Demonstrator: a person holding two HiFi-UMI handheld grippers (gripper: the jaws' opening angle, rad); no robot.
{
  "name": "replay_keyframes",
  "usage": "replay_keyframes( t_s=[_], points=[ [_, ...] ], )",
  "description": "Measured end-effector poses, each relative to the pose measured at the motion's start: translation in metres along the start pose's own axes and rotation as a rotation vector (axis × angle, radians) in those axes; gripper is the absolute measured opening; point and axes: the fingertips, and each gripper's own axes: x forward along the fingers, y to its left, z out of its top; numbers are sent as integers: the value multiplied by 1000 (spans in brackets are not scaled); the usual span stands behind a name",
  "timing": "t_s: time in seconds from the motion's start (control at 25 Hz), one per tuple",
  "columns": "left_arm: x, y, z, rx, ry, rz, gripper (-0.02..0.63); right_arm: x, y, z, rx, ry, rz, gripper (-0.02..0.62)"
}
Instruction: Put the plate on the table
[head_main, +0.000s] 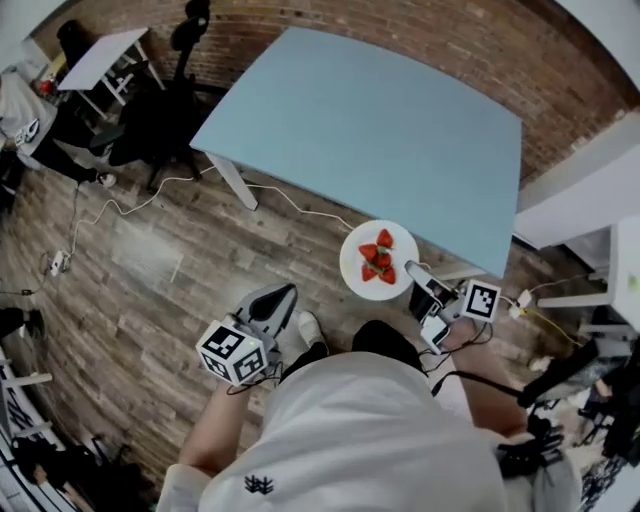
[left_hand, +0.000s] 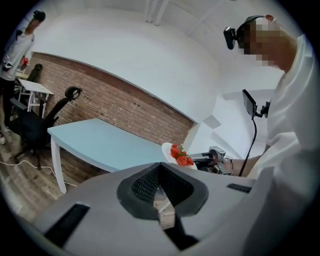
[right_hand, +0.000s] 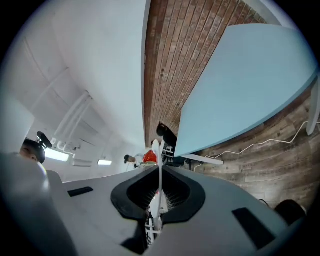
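Plate (head_main: 353, 264) round in head view, edge-on within right gripper (head_main: 412, 270) jaws — clamped

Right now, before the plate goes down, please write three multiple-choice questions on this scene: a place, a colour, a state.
1. Where is the plate?
A) lying on a chair
B) in the air, gripped at its rim
C) on the floor

2. What colour is the table top?
A) light blue
B) black
C) red

3. How is the left gripper?
A) wide open
B) shut on the plate
C) shut, empty

1 B: the right gripper clamps its rim, short of the table.
2 A: the top is pale blue.
3 C: its jaws meet with nothing between.
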Motion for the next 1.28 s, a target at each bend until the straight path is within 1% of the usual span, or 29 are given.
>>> replay_keyframes(
  t_s=[0.08,0.16,0.28,0.4,0.48,0.56,0.72,0.76,0.88,1.0,1.08,1.2,1.28],
  points=[
    [9,21,8,-20,21,-23,2,14,-6,12,27,-43,-22,19],
    [25,30,17,-33,33,-45,2,20,-20,29,68,-85,-60,19],
    [57,37,32,-35,33,-80,2,30,-46,65,113,-133,-101,20],
    [91,56,49,-44,44,-75,2,56,-72,110,154,-158,-108,20],
    [114,75,67,-57,47,-56,2,82,-93,147,166,-163,-112,20],
    [126,88,81,-71,38,-32,2,100,-115,177,174,-170,-124,20],
    [115,92,96,-56,6,37,2,117,-144,210,182,-193,-150,20],
    [120,99,104,-52,3,58,2,130,-154,227,178,-185,-161,20],
    [163,135,139,-55,3,128,2,184,-196,299,182,-153,-189,20],
    [193,152,161,-72,-11,165,2,222,-232,354,188,-146,-214,20],
    [200,157,167,-81,-20,192,2,241,-253,378,196,-144,-231,20],
    [203,172,173,-90,-17,259,2,270,-281,411,212,-142,-246,20],
    [204,180,176,-99,-4,294,2,289,-298,425,220,-135,-251,20]
  ],
)
